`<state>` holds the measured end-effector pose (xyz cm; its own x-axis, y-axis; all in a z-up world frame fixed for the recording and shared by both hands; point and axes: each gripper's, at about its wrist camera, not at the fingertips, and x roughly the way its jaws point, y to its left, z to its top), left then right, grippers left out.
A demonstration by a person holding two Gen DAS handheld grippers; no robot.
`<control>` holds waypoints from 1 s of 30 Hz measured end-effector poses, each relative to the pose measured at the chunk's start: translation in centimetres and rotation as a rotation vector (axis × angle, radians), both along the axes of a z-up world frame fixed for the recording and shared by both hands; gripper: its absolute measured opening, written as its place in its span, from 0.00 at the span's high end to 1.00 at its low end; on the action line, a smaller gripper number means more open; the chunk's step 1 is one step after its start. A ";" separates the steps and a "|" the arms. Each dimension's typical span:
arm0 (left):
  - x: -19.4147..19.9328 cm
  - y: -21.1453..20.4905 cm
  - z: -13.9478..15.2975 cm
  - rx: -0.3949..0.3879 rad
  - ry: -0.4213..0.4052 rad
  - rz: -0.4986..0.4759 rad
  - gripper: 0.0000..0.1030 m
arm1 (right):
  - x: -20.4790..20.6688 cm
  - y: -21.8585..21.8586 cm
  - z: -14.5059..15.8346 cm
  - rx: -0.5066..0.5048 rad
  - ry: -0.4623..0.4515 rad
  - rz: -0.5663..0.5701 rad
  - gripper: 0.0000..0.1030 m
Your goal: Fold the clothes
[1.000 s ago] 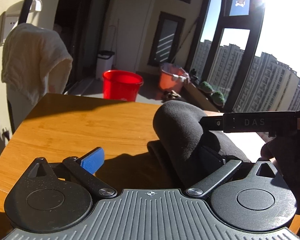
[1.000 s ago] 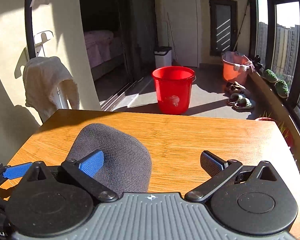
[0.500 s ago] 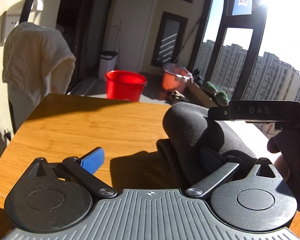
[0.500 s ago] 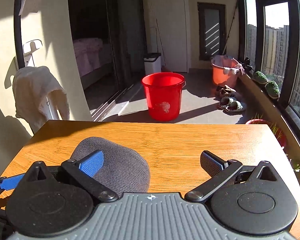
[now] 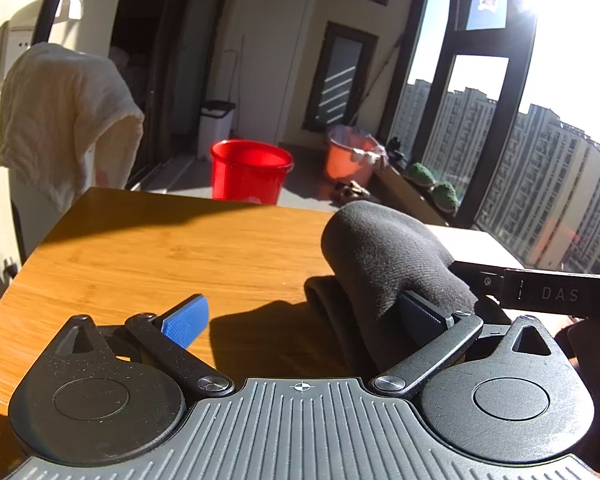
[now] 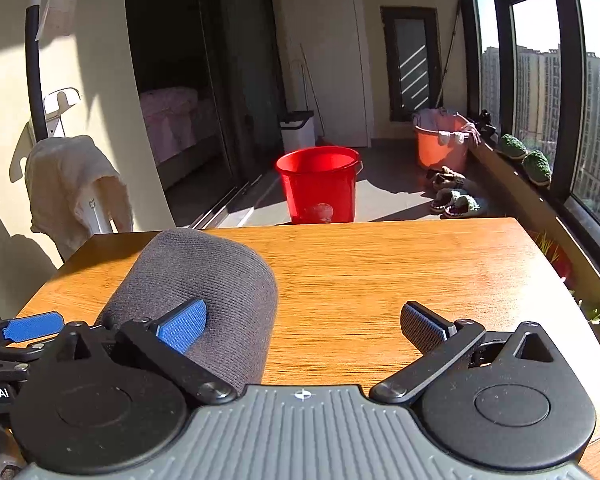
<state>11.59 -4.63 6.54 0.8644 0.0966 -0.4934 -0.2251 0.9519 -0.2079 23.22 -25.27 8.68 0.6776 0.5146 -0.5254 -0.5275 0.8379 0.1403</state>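
A dark grey knitted garment (image 5: 380,252) lies bunched on the wooden table (image 5: 160,256), with part of it raised in a hump. My left gripper (image 5: 304,316) is open. Its right finger sits under the hump's edge and its blue left pad (image 5: 184,316) is bare over the wood. My right gripper (image 6: 303,328) is open too. The garment (image 6: 196,272) drapes over its left finger, whose blue pad (image 6: 182,330) shows in front of the cloth. The right gripper's black body (image 5: 540,292) crosses the left wrist view at the right. The left gripper's blue pad (image 6: 32,326) shows at the right wrist view's left edge.
Beyond the table's far edge stand a red bucket (image 6: 318,188), an orange tub (image 6: 440,146), a white bin (image 6: 298,132) and slippers (image 6: 456,200). A white towel (image 6: 72,184) hangs on a rack at the left. Windows (image 6: 540,60) run along the right.
The garment's hump now stands taller in the right wrist view. In the left wrist view the right gripper's body has dropped lower. Both grippers stay open.
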 end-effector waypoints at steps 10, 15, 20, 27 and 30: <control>1.0 0.2 -0.1 0.024 0.003 0.007 0.00 | 0.9 1.4 -0.1 -0.037 -0.052 -0.001 0.00; 0.9 0.3 -0.4 0.010 0.001 0.016 0.00 | 0.8 1.4 -0.4 -0.032 -0.043 -0.014 0.00; -0.7 0.2 1.4 -0.016 -0.026 0.009 0.01 | -0.3 0.3 1.5 -0.056 -0.062 -0.016 0.00; 0.7 -0.3 -0.1 0.044 0.039 0.041 0.00 | -0.8 0.6 -0.3 -0.055 -0.037 -0.023 0.00; 0.8 0.5 0.2 0.027 0.038 0.064 0.00 | 0.5 0.5 0.2 -0.029 0.039 -0.006 0.00</control>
